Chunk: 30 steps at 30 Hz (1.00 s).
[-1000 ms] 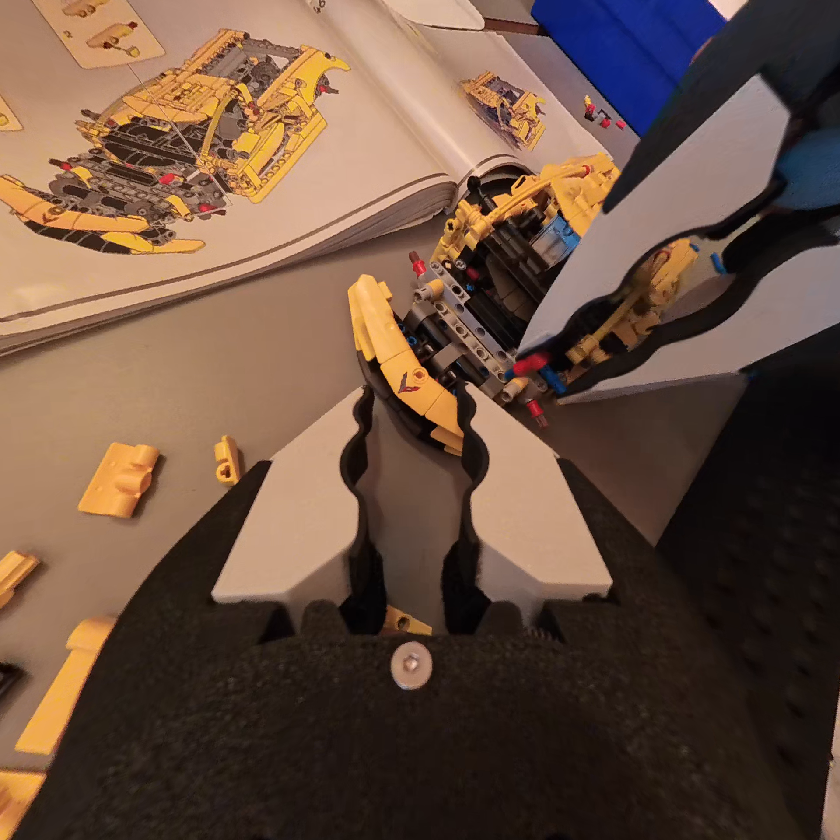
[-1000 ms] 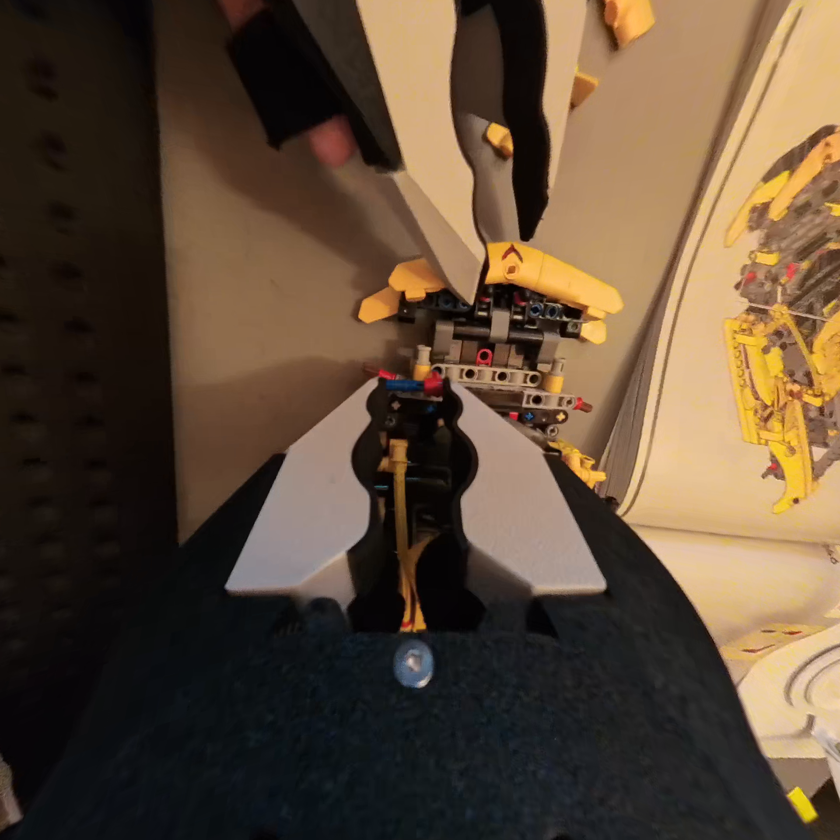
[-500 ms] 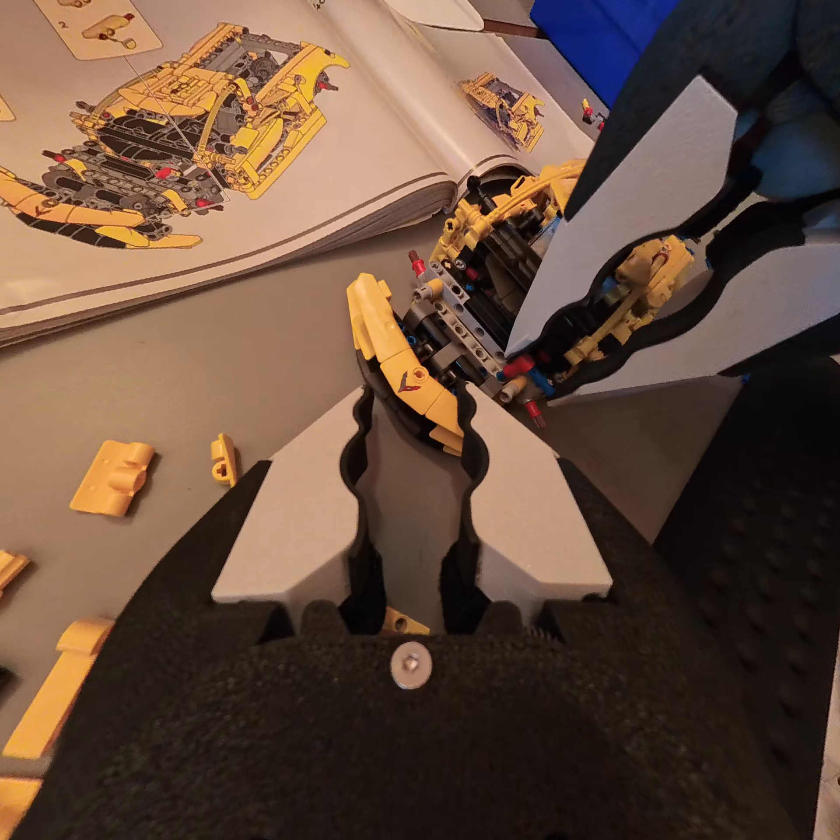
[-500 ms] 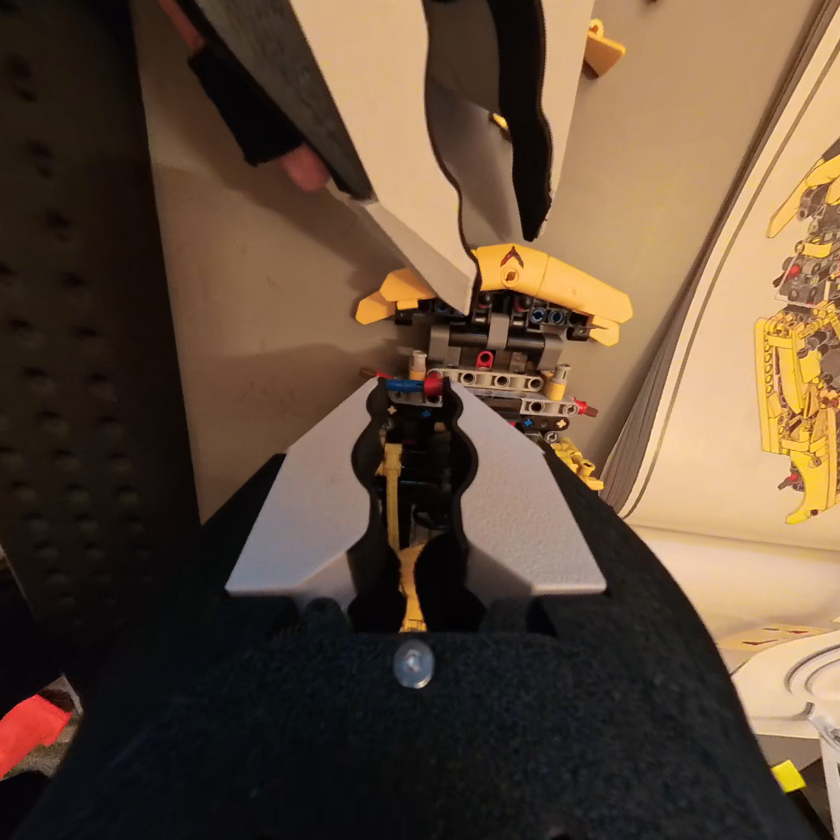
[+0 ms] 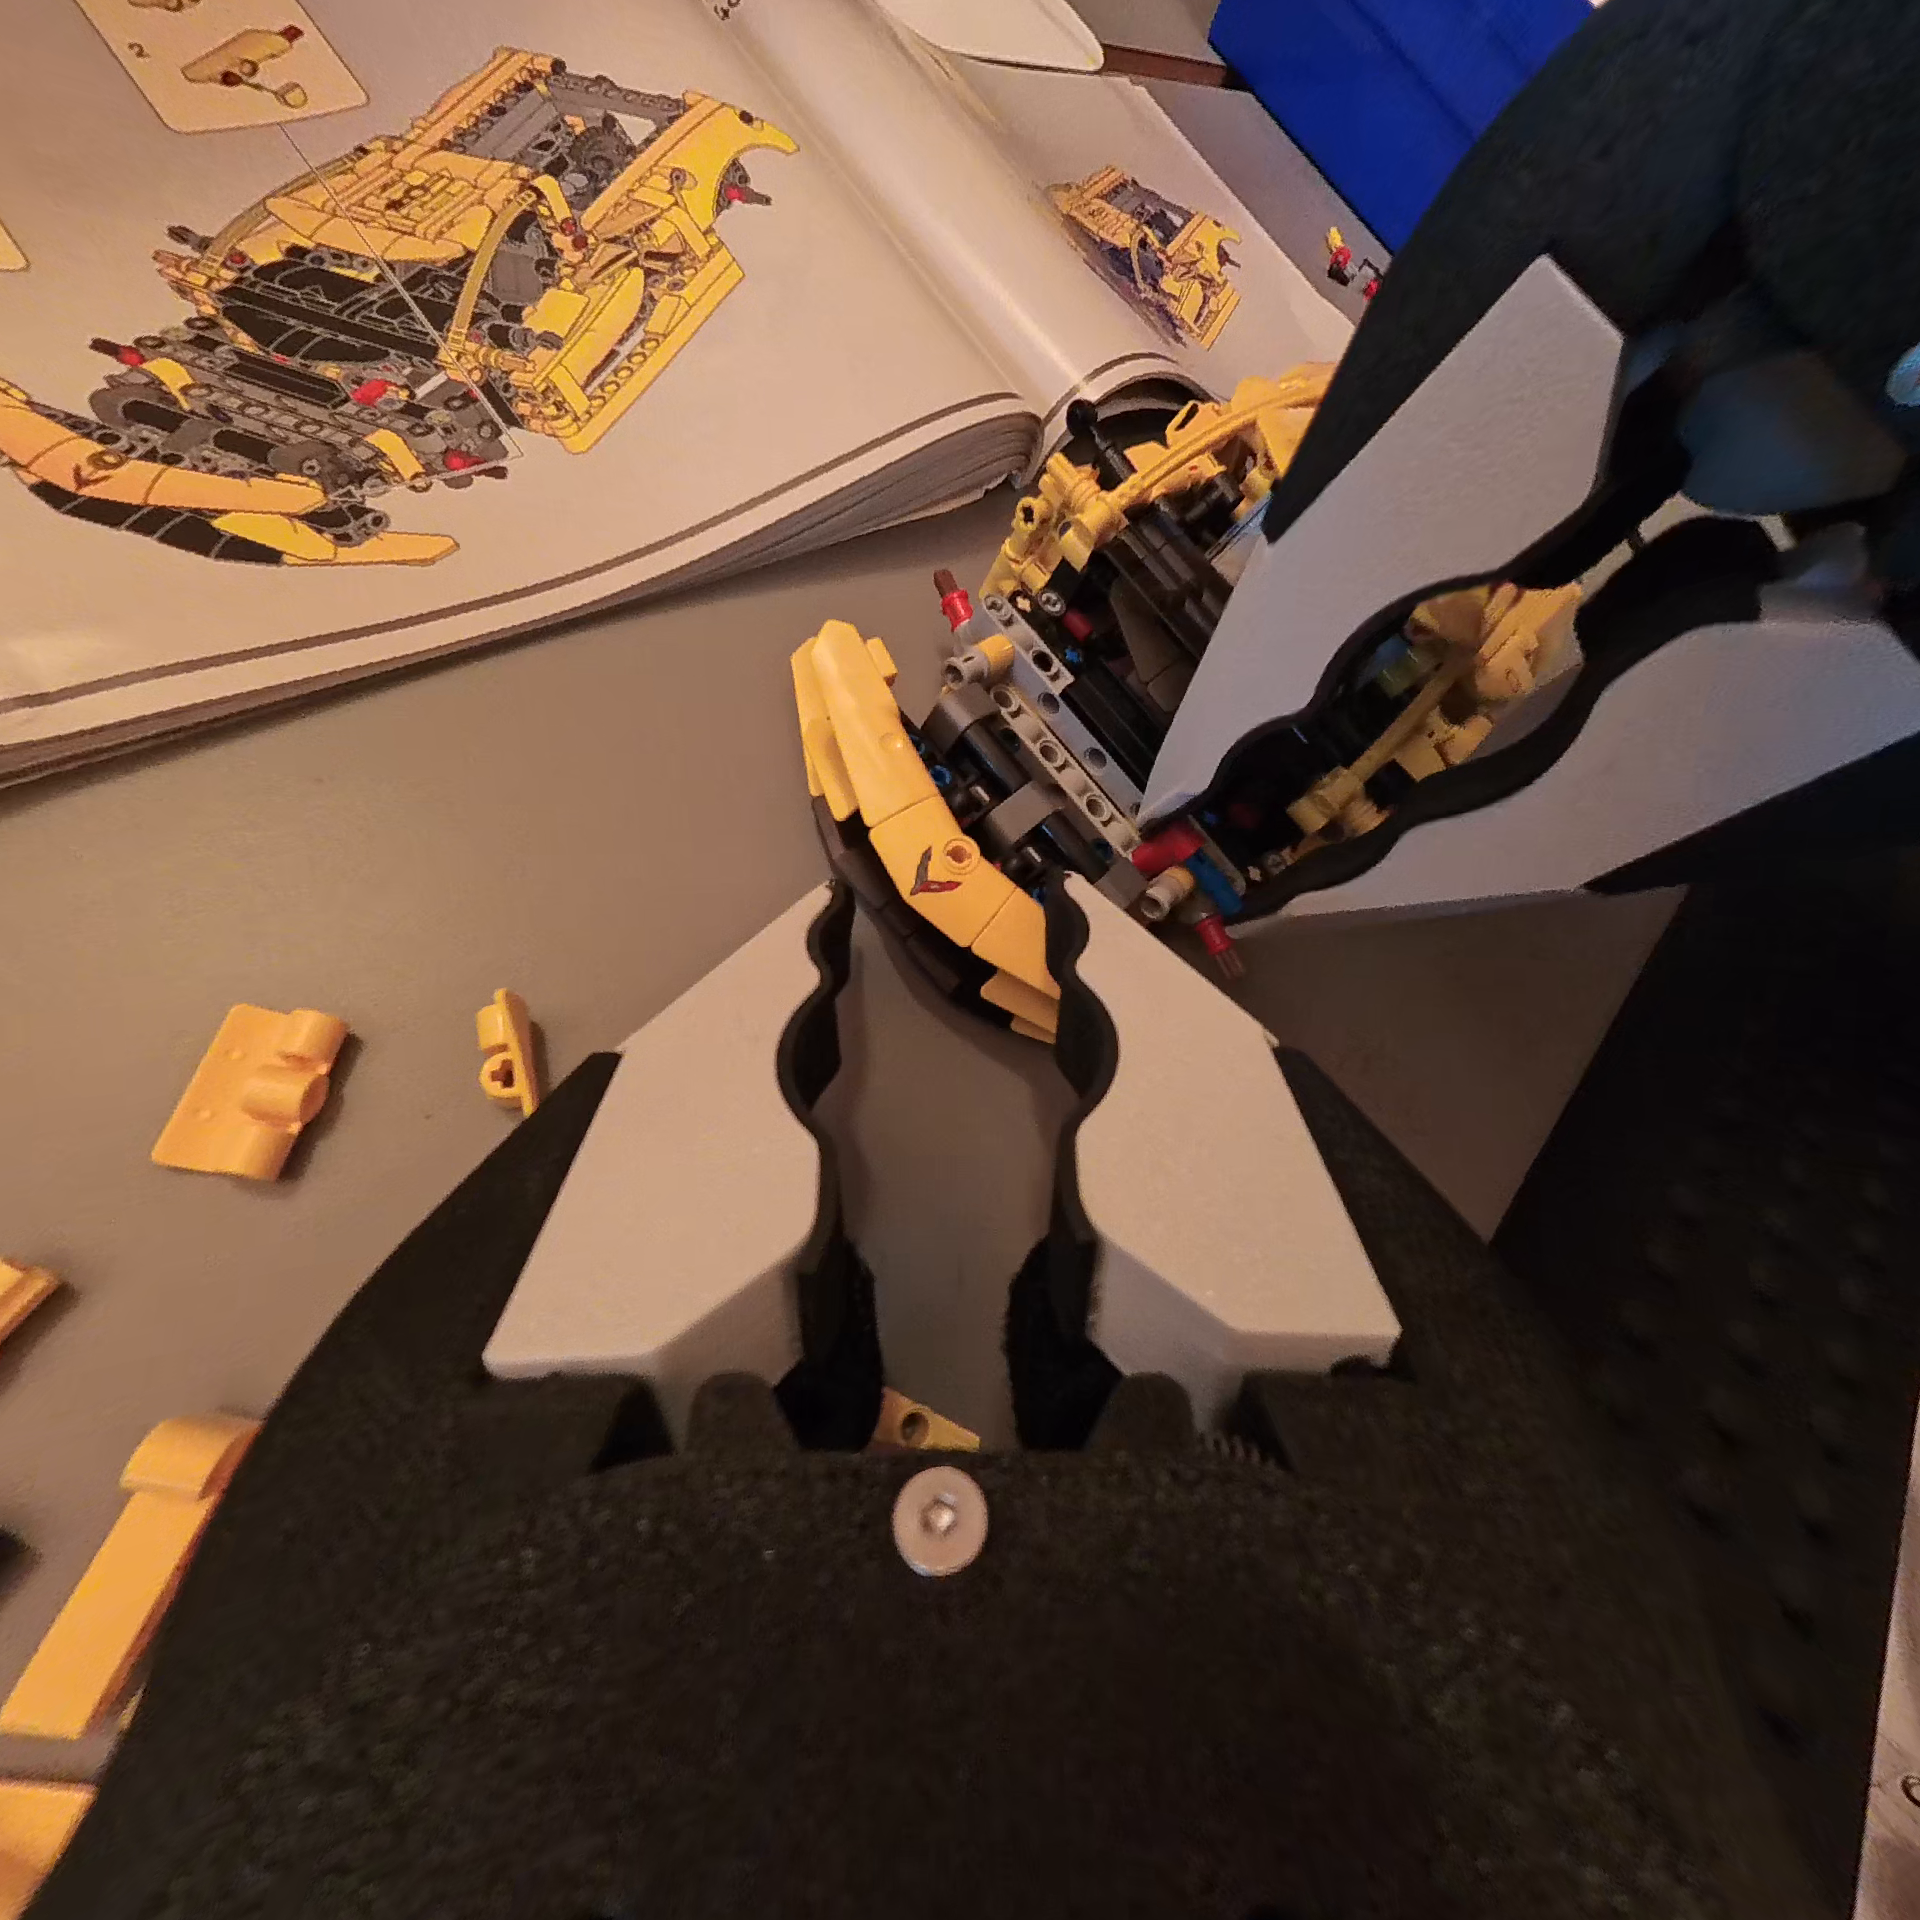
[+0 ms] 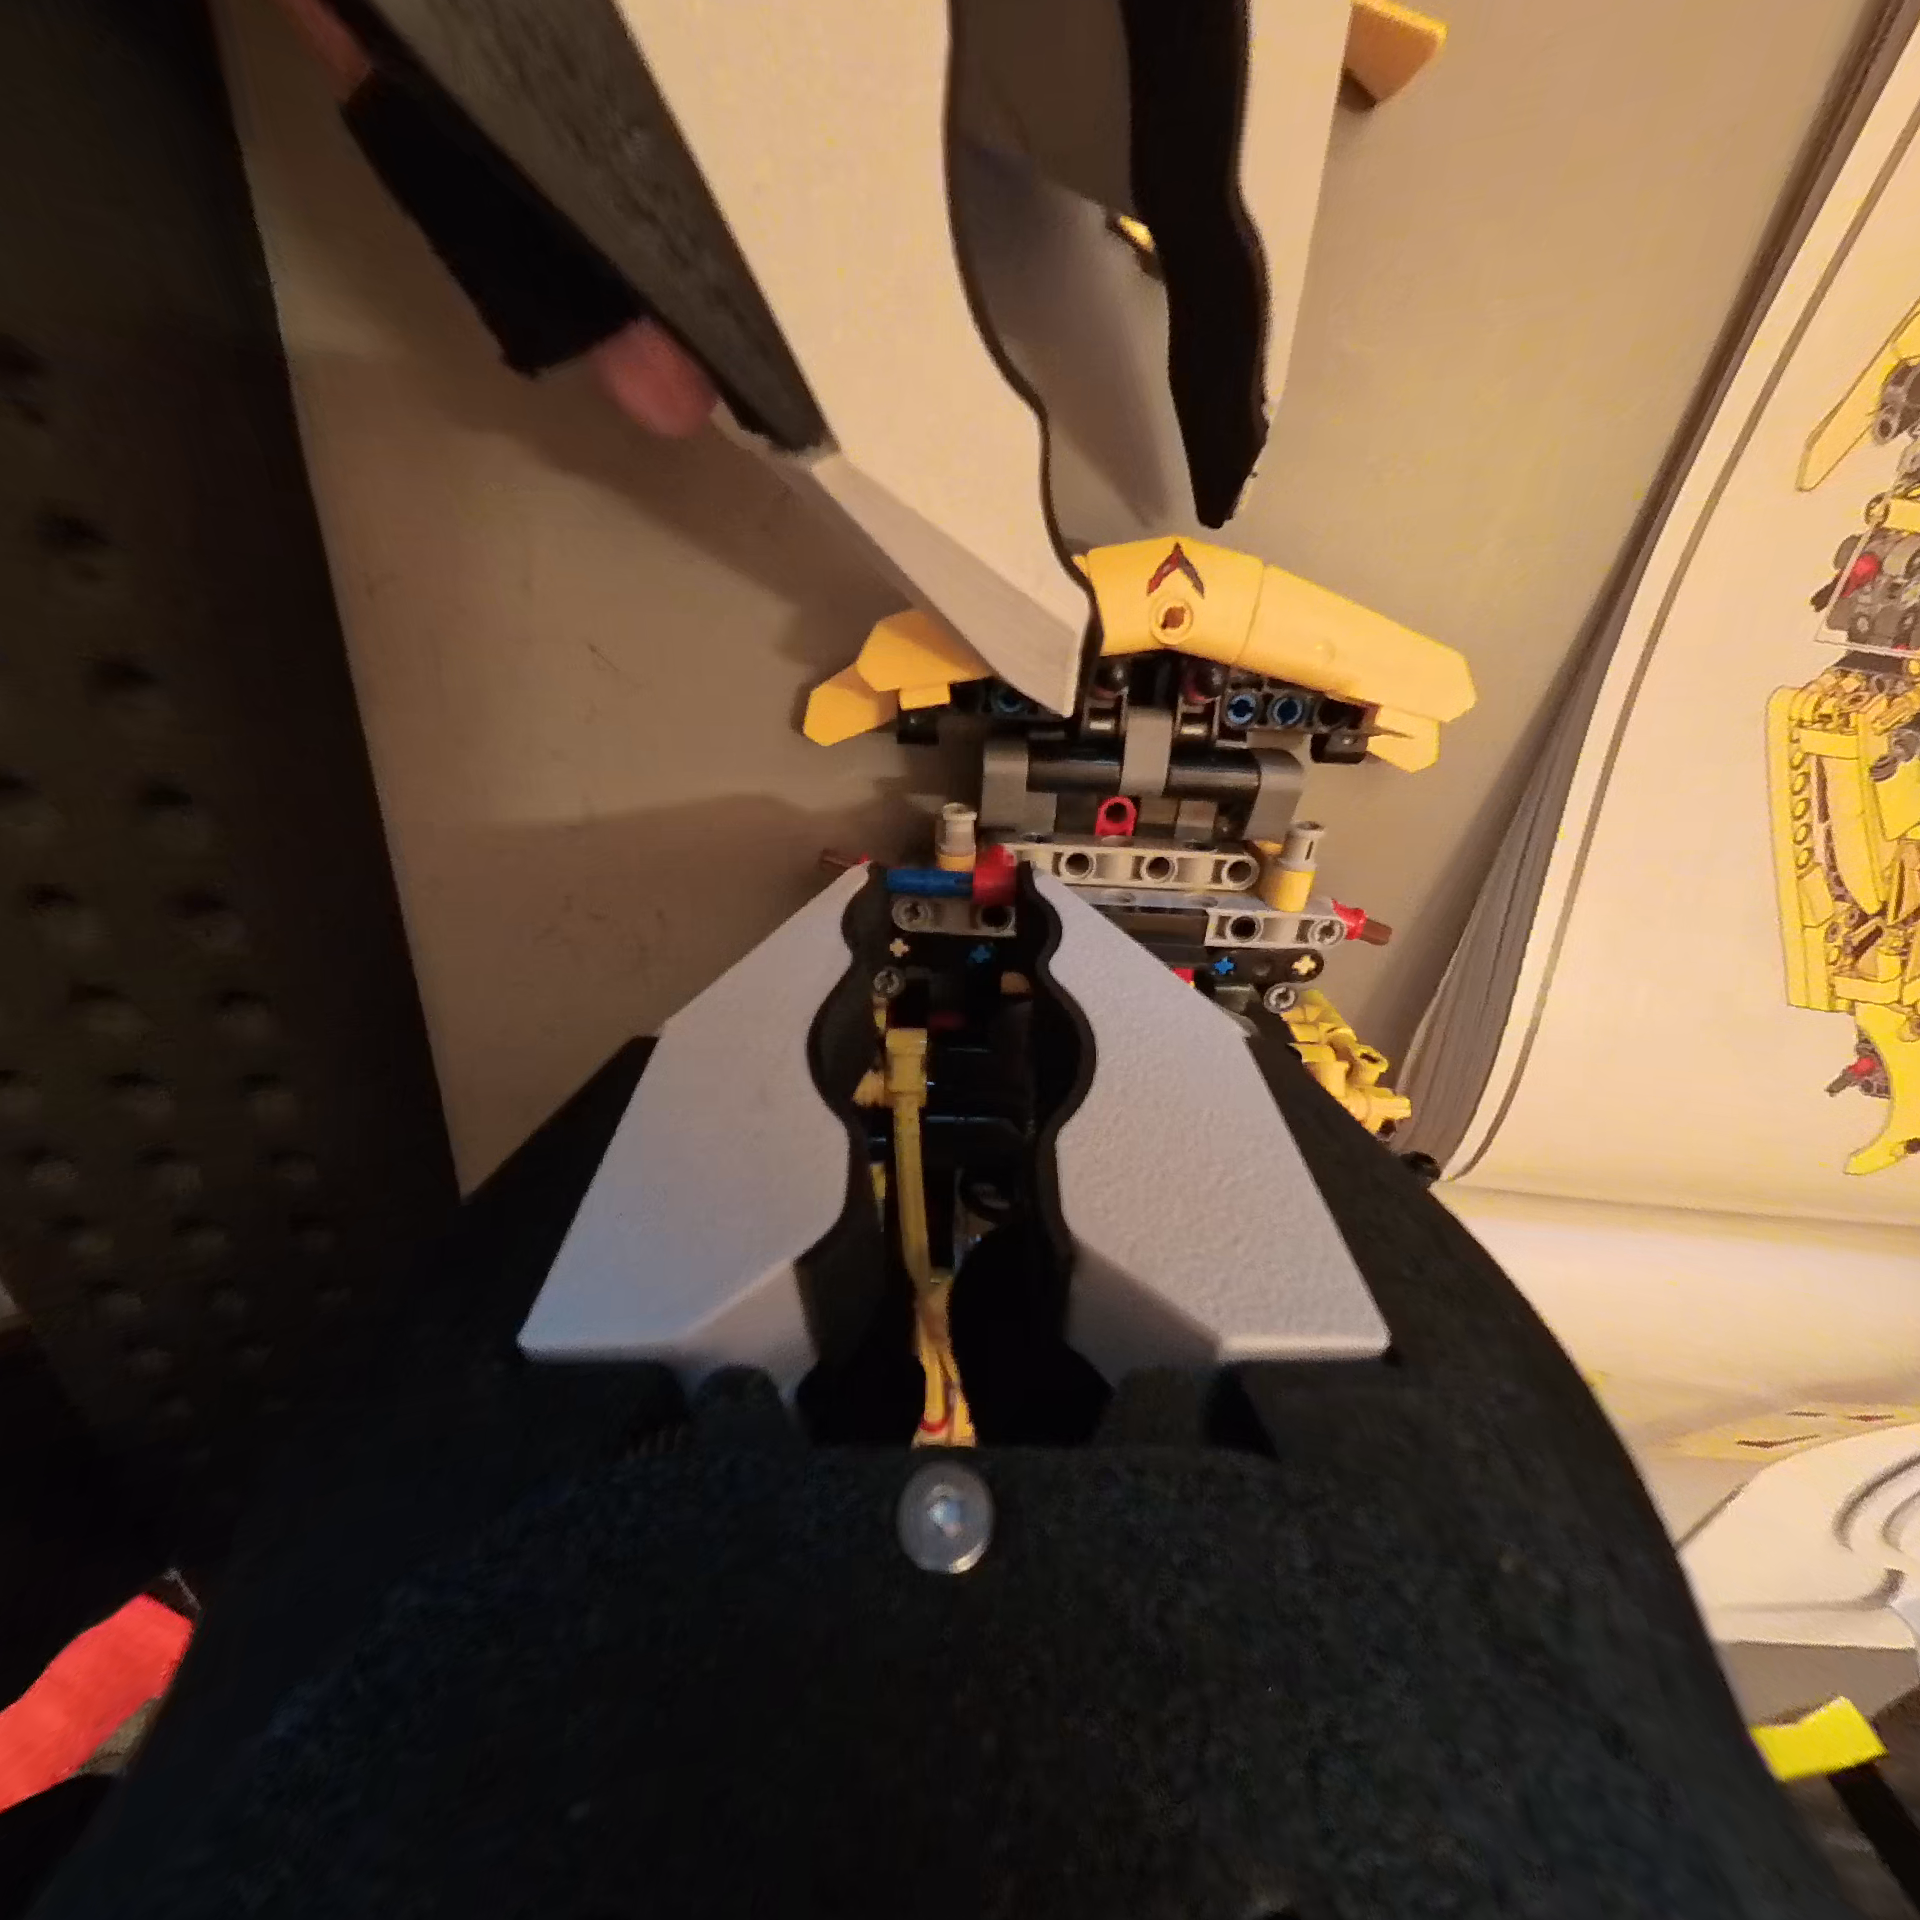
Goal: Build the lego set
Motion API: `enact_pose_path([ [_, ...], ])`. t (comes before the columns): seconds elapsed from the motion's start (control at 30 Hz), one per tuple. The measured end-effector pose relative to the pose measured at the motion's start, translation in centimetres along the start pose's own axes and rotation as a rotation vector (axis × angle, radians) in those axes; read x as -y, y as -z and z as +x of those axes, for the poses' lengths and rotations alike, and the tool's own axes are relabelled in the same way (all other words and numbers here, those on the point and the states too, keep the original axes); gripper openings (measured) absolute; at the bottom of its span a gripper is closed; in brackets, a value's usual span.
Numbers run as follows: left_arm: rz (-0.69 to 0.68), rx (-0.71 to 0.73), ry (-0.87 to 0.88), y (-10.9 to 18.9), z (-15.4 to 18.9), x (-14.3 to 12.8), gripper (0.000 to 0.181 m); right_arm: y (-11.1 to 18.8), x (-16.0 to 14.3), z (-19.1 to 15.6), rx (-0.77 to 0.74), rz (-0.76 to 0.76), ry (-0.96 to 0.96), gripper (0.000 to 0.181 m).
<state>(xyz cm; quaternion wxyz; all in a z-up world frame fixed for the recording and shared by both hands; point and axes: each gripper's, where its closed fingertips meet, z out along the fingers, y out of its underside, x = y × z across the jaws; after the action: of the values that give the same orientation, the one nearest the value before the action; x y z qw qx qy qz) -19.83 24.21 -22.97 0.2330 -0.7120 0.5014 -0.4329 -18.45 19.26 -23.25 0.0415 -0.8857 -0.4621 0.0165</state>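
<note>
Closest in, our left gripper has its fingers set apart around the yellow nose of the lego car, whether they pinch it we cannot tell. Just beyond, our right gripper is clamped on the car's body on the grey table. Loose yellow pieces lie left; farther back, the instruction booklet lies open.

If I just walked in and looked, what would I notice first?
Probably the half-built yellow toy car in the middle of the grey table, with a tool at each end. The right tool is closed around its body, and the left tool straddles its curved yellow nose. Behind it lies an open instruction book showing the same car, and loose yellow pieces sit to the left.
</note>
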Motion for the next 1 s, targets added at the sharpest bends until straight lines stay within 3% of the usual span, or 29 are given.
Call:
enact_pose_path([
  [0.27,0.001,0.001,-0.002,0.0,0.0,0.0,0.037,2.3,-1.0,0.1,-0.045,0.097,-0.027,0.038],
  [0.47,0.001,0.006,-0.016,0.0,0.1,0.1,0.037,8.1,-3.1,-0.5,-0.011,0.556,-0.296,0.033],
  [0.57,-0.001,0.006,-0.019,0.0,0.1,0.1,0.037,10.0,-5.8,-0.5,-0.098,0.802,-0.457,0.032],
  [0.7,0.020,0.027,-0.032,0.4,-0.1,0.5,0.037,10.3,-11.2,-0.7,-0.253,1.040,-0.699,0.032],
  [0.87,0.185,0.034,-0.057,2.1,0.1,3.3,0.036,9.2,-18.2,-1.0,-0.545,1.072,-0.838,0.033],
  [1.0,0.276,0.081,-0.116,3.2,0.0,4.8,0.036,9.2,-22.2,-1.3,-0.669,1.085,-0.926,0.032],
])
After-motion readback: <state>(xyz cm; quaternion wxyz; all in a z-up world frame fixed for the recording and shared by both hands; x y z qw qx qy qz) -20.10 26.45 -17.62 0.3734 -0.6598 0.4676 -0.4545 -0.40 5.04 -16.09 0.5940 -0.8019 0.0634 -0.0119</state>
